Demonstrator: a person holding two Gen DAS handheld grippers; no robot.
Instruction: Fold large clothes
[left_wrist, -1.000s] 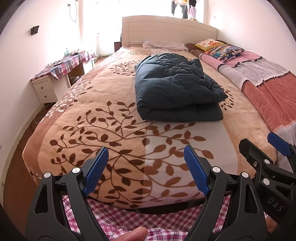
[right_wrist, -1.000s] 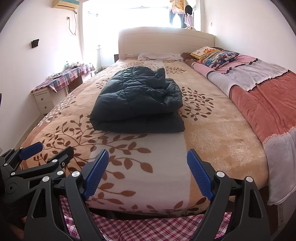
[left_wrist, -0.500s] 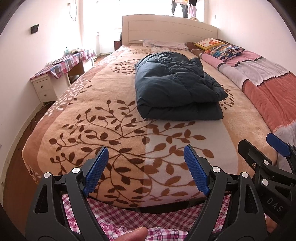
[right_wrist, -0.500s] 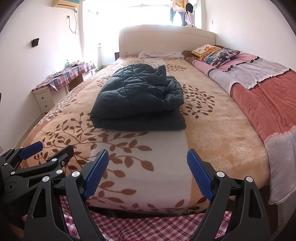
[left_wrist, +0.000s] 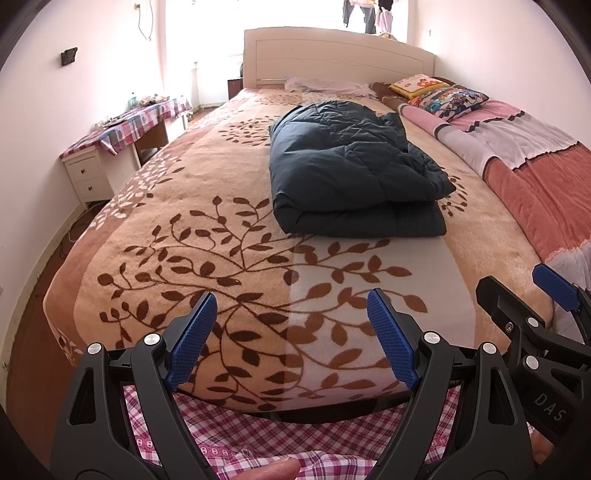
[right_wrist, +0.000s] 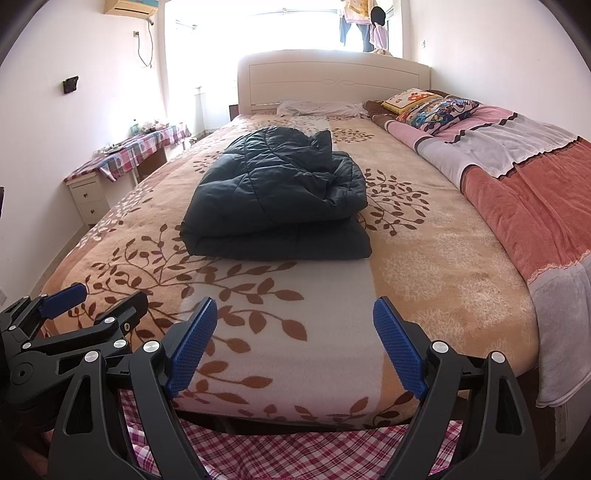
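Observation:
A dark navy padded jacket (left_wrist: 351, 177) lies folded into a thick bundle in the middle of the bed (left_wrist: 184, 258); it also shows in the right wrist view (right_wrist: 280, 199). My left gripper (left_wrist: 291, 339) is open and empty, held over the foot edge of the bed, well short of the jacket. My right gripper (right_wrist: 295, 345) is open and empty, beside the left one at the same edge. Each gripper shows at the edge of the other's view.
The bed has a beige leaf-patterned blanket (right_wrist: 295, 314). A pink and red striped blanket (right_wrist: 517, 177) and pillows (right_wrist: 432, 109) lie along its right side. A white headboard (right_wrist: 332, 77) stands at the far end. A desk with a checked cloth (left_wrist: 129, 122) stands left.
Both grippers have stayed open and empty at the foot of the bed, with only a slight shift of view. The jacket has not moved.

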